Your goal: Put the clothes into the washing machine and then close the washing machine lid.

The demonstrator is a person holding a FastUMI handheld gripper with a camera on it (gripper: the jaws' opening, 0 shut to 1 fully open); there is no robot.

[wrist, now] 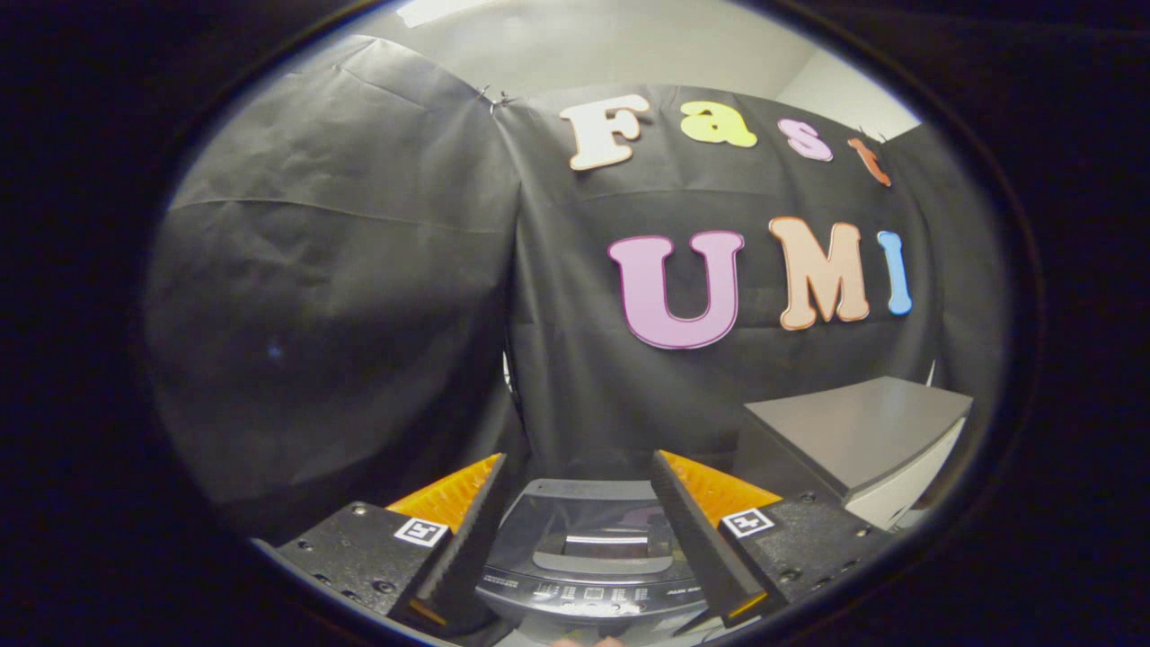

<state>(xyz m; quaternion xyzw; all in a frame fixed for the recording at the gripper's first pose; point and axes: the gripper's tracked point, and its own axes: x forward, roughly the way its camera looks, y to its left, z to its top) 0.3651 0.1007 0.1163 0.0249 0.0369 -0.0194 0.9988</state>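
Observation:
A small dark grey washing machine point(588, 548) stands low between and just beyond my fingers, its glass lid point(584, 530) lying shut flat and its control panel point(593, 595) facing me. My gripper point(579, 476) is open, held above the machine, with nothing between its fingers point(467, 530).
A grey cabinet point(853, 440) with a flat top stands to the right of the machine, beyond my right finger. Black cloth walls close in behind and to the left.

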